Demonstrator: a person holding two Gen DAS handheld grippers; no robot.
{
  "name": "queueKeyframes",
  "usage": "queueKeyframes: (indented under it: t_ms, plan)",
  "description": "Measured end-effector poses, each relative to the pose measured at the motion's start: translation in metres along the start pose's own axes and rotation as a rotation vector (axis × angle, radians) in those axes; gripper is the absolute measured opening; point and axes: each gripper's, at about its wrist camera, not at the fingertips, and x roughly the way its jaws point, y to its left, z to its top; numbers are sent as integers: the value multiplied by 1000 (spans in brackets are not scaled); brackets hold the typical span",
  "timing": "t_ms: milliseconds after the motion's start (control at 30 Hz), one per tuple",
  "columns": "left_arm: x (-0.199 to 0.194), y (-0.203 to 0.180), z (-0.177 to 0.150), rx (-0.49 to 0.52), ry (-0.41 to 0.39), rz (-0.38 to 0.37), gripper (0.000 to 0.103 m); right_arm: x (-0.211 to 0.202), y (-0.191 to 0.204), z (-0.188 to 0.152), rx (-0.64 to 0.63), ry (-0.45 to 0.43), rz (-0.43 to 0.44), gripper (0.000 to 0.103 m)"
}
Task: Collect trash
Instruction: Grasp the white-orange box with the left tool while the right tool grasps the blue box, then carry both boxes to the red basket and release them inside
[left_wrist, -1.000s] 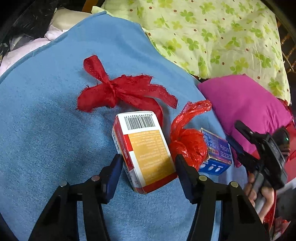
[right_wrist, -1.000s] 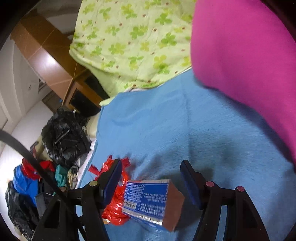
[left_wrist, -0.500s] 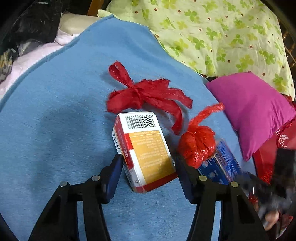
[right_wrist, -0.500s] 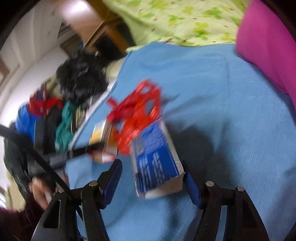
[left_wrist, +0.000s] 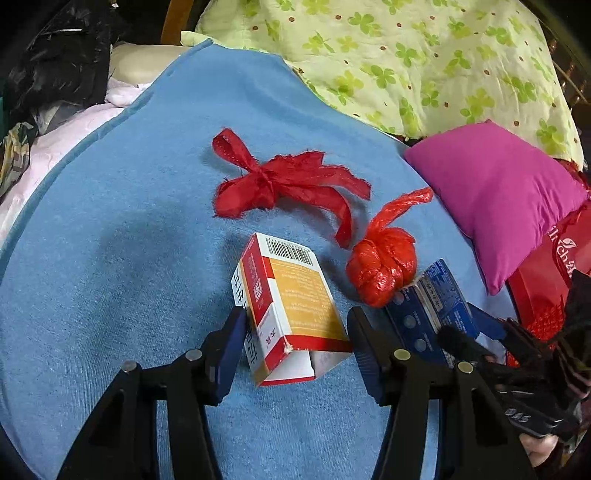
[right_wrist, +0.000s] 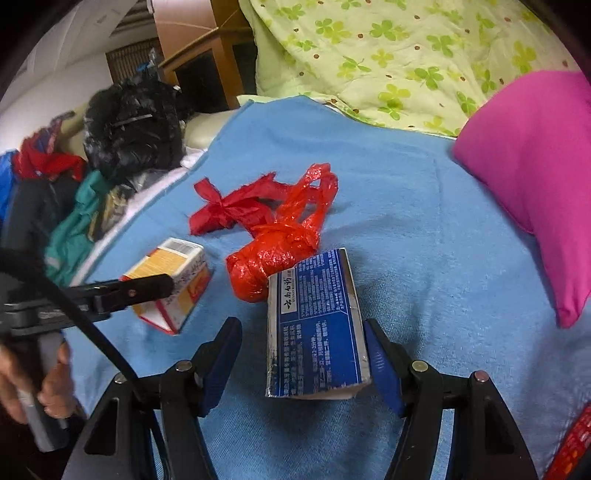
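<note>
An orange, red and white carton (left_wrist: 291, 306) sits tilted between my left gripper's (left_wrist: 297, 317) pads. The jaws are closing and both pads press its sides. My right gripper (right_wrist: 301, 328) straddles a blue carton (right_wrist: 317, 332) that lies on the blue blanket (right_wrist: 424, 221). Its right pad is at the carton's edge, and blanket shows between the left pad and the carton. A knotted red plastic bag (right_wrist: 273, 254) leans on the blue carton's far end. A red ribbon bow (left_wrist: 288, 181) lies beyond both cartons.
A magenta pillow (left_wrist: 498, 195) lies to the right, with a green clover quilt (left_wrist: 406, 55) behind it. A black bag (right_wrist: 133, 125) and piled clothes sit off the blanket's left edge. A red carrier bag (left_wrist: 546, 273) stands at the far right. A person's hand (right_wrist: 51, 387) holds the left gripper.
The right gripper has swung around and rolled level, so the blue carton now lies lengthwise between its jaws. The orange carton has tilted in the left jaws and shows its open end.
</note>
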Motion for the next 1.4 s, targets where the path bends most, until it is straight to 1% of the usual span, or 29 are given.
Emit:
queueKeyframes:
  t_ms: [33, 100, 167, 267, 333, 500, 633, 700, 767, 867, 900, 967, 1000, 1033, 1100, 1167, 1233, 1400]
  plan:
    - [0, -1, -1, 5, 2, 2, 58, 1, 3, -2, -7, 7, -15, 70]
    - [0, -4, -2, 20, 9, 10, 58, 7, 7, -4, -26, 20, -59, 57]
    - [0, -5, -3, 23, 15, 12, 58, 8, 10, -6, -36, 23, -77, 57]
    - [-2, -4, -4, 23, 21, 11, 58, -2, 10, -7, -30, -1, -103, 57]
    - [-5, -4, -4, 26, 18, 7, 58, -10, 11, -8, -6, -19, -96, 57]
    - [-16, -12, -4, 56, -10, -10, 56, -43, 3, -13, 49, -93, -76, 57]
    - [-25, -21, -5, 85, -39, -19, 50, -76, 0, -18, 86, -171, -63, 57]
    - [-27, -26, -6, 108, -50, -7, 46, -95, -2, -23, 103, -217, -57, 57]
    - [-25, -28, -8, 123, -50, 21, 46, -107, -2, -27, 114, -243, -55, 57]
    - [-16, -21, -10, 99, -19, 52, 46, -120, -5, -35, 128, -262, -55, 57]
    - [-14, -17, -11, 90, -8, 51, 46, -122, -6, -38, 127, -260, -61, 57]
    - [-11, -9, -12, 62, 19, 32, 48, -123, -7, -40, 123, -254, -67, 57]
    - [-11, -5, -13, 47, 25, 21, 53, -123, -8, -40, 118, -253, -73, 57]
    - [-12, -3, -13, 38, 29, 19, 61, -123, -10, -41, 116, -253, -73, 57]
    - [-14, 0, -15, 29, 25, 26, 66, -123, -14, -41, 121, -251, -73, 57]
    - [-15, -1, -16, 38, 23, 27, 68, -122, -18, -41, 131, -250, -72, 57]
    - [-15, -4, -17, 53, 25, 26, 72, -122, -20, -42, 138, -251, -70, 57]
    - [-8, -11, -21, 93, 46, 45, 73, -120, -15, -40, 133, -252, -71, 57]
